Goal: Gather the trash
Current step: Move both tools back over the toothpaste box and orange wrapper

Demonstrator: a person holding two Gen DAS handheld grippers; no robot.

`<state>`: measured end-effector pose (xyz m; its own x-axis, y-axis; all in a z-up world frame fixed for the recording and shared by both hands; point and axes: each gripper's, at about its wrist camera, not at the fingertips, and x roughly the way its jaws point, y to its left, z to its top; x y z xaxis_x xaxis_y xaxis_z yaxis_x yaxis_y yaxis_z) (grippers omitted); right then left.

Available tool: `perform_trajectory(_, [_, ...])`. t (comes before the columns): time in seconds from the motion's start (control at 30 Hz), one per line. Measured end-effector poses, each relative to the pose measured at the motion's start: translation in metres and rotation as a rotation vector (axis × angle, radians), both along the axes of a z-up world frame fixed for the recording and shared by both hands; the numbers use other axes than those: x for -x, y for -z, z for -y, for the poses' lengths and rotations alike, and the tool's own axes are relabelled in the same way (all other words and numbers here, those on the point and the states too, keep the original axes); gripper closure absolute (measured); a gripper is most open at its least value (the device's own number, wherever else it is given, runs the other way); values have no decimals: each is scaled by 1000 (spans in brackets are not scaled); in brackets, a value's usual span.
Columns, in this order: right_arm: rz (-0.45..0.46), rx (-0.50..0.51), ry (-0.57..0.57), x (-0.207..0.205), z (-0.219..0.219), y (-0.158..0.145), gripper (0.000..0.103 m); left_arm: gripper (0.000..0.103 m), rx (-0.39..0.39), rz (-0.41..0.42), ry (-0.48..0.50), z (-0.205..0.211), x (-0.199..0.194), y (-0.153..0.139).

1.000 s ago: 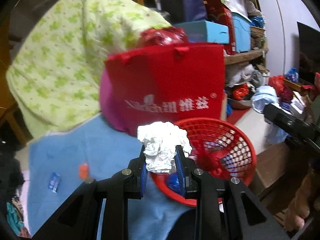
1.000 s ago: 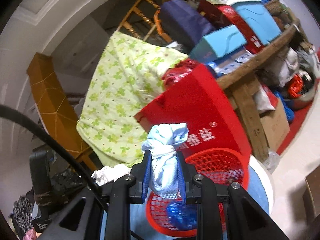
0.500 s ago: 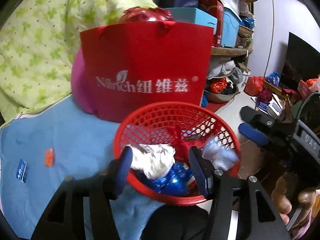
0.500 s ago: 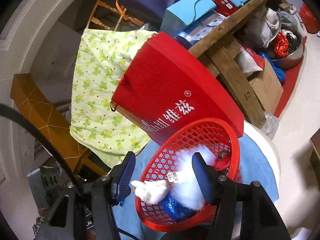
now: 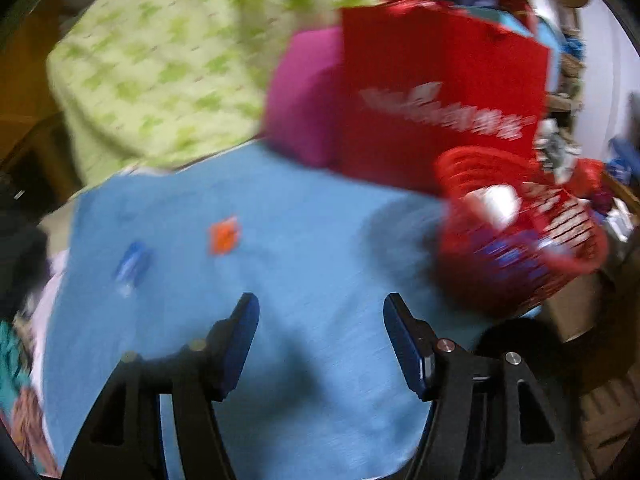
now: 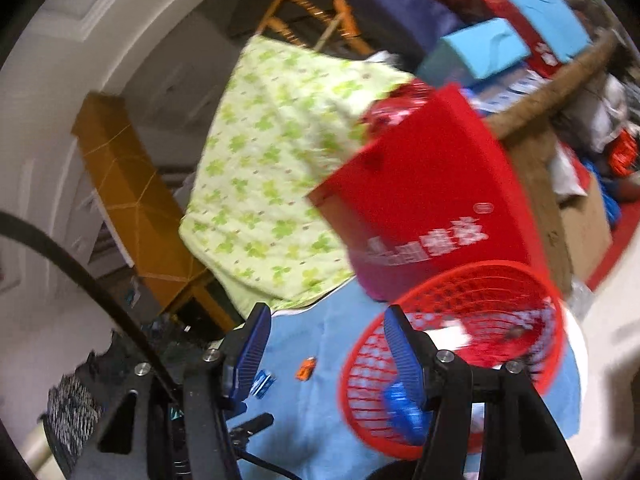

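The red mesh basket [image 5: 500, 280] sits at the right of the blue cloth [image 5: 300, 248], with a white tissue wad [image 5: 496, 204] and blue wrappers inside. My left gripper [image 5: 322, 304] hovers over the bare cloth to the left of the basket, its jaws opening and empty. On the cloth ahead of it lie a small orange wrapper [image 5: 224, 236] and a blue wrapper [image 5: 132, 264]. My right gripper [image 6: 328, 312] is open and empty above the left rim of the basket [image 6: 480, 272]. The orange wrapper [image 6: 306, 368] and blue wrapper [image 6: 264, 382] show between its fingers.
A red paper bag [image 5: 440, 100] stands behind the basket, with a magenta cushion [image 5: 304, 96] beside it. A green patterned quilt [image 5: 180, 60] hangs at the back left. Boxes crowd a wooden shelf [image 6: 552, 88] at the right. A black cable [image 6: 80, 272] crosses the right wrist view.
Both grippers opened and dropped their loads into the basket, the left a white tissue wad, the right a pale blue one. The left gripper then swung left over the cloth.
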<state>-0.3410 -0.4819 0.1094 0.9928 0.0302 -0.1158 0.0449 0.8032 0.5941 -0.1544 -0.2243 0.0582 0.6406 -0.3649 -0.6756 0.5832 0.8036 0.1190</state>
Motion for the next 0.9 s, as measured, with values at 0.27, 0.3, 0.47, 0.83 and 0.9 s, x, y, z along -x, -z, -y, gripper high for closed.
perform_trajectory(0.27, [-72,97,-193,-59,-78,-2,40,38,-30,-28,-222,-95,-28,40])
perform_trajectory(0.3, [-86,101,-209,-65,-85,1,40,38,-29,-32,-246,-105,-32,44])
perform_trajectory(0.47, [-214,123,-301,-112,-128,28,40,38,-14,-44,-313,-137,-45,57])
perform_trajectory(0.83, [-473,138,-363,-210,-157,90,40,38,4,-108,-406,-180,-82,87])
perform_trajectory(0.9, [-504,150,-359,-228,-157,97,40,38,4,-109,-418,-184,-92,90])
